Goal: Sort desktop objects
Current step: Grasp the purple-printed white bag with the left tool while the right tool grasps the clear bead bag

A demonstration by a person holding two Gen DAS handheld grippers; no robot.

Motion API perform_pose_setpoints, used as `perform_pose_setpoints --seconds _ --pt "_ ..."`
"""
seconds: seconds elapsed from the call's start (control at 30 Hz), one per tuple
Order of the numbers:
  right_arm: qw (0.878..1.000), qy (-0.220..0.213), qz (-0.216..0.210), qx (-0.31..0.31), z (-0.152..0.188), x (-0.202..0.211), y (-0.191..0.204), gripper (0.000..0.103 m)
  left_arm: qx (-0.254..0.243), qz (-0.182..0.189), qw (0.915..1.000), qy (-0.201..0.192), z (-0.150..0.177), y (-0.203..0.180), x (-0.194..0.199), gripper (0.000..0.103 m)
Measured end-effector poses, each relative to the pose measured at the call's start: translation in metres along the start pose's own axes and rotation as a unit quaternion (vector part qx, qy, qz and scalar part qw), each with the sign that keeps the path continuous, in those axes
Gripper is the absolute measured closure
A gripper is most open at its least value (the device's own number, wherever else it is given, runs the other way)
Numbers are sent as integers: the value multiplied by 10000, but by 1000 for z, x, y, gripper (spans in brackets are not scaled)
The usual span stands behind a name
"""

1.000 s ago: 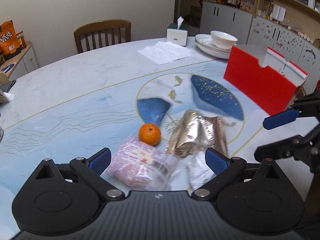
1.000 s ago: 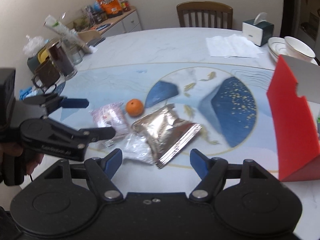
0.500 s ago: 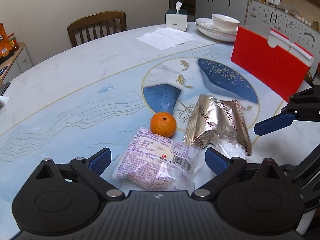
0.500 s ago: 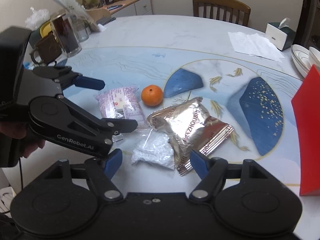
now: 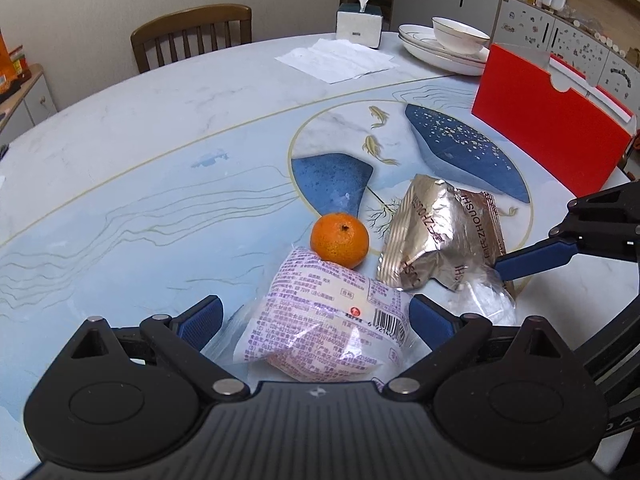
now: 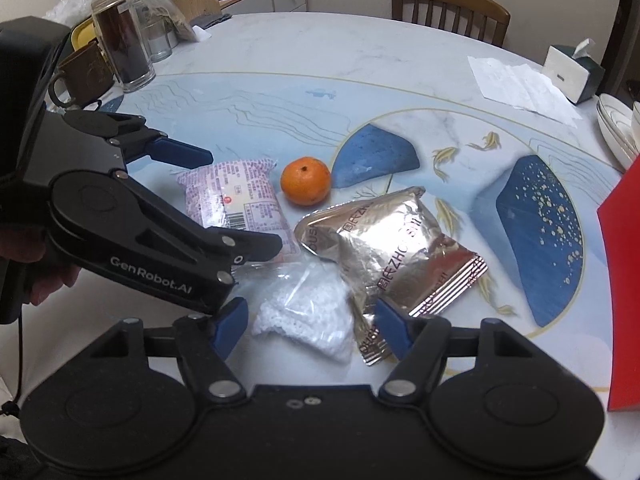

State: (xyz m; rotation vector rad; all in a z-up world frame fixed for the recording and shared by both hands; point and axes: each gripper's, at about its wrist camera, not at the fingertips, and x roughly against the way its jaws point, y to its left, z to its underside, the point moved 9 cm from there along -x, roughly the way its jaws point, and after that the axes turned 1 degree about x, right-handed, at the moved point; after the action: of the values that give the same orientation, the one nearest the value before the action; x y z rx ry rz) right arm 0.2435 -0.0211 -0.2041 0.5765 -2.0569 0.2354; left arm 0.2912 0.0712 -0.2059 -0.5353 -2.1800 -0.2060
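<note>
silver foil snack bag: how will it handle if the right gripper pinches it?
The silver foil snack bag looks puffed and creased, so it will likely crumple and flex rather than stay stiff. Its glossy film may slip between the pads. It overlaps the clear bag of white pellets, so lifting it could drag that.

Orange mandarin (image 5: 339,239) touching purple-printed packet (image 5: 328,320); crumpled silver pouch (image 5: 438,240) overlapping clear bag of white bits (image 6: 308,314).
</note>
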Motion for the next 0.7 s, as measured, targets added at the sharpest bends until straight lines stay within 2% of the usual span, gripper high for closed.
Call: perform_pose_setpoints --seconds 0.4,0.7 --pt "9998 42 68 204 -2 -1 0 54 175 137 9997 94 4 2 -6 8" --pt "9998 50 31 188 -1 4 -3 67 366 155 9992 92 5 2 -2 17"
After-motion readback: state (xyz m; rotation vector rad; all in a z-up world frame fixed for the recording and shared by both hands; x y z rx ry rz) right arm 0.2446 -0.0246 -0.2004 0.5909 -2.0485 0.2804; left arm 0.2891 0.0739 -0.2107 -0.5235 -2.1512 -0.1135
